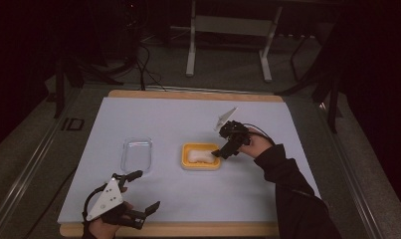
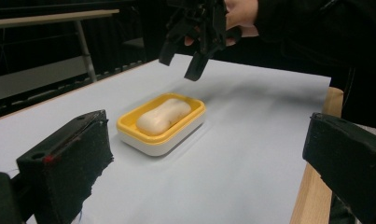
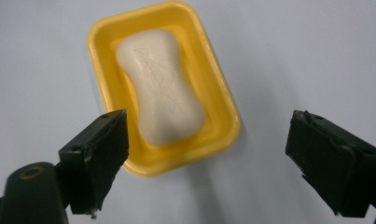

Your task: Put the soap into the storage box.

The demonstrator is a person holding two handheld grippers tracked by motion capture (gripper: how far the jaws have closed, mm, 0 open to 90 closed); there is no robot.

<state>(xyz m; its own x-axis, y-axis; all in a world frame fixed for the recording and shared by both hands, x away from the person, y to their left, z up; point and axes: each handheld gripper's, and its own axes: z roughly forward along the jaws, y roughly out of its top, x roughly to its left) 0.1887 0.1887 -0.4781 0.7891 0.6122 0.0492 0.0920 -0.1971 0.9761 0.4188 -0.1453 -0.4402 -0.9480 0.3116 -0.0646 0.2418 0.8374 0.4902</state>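
A white bar of soap (image 1: 200,157) lies in a yellow soap dish (image 1: 185,158) near the middle of the white table cover. My right gripper (image 1: 224,152) hovers open just right of the dish, tilted down toward it. In the right gripper view the soap (image 3: 162,93) and dish (image 3: 218,98) lie ahead of the wide-apart jaws of the right gripper (image 3: 213,154), nothing between them. My left gripper (image 1: 147,189) rests open near the front left edge, empty. In its view the left gripper (image 2: 206,154) faces the dish (image 2: 129,128), the soap (image 2: 163,115) and the right gripper (image 2: 180,65) above them.
A clear plastic tray or lid (image 1: 137,154) lies left of the dish. The white cover (image 1: 188,119) sits on a wooden board whose edge (image 1: 188,230) shows at the front. Metal stand legs (image 1: 190,55) and cables stand on the floor behind the table.
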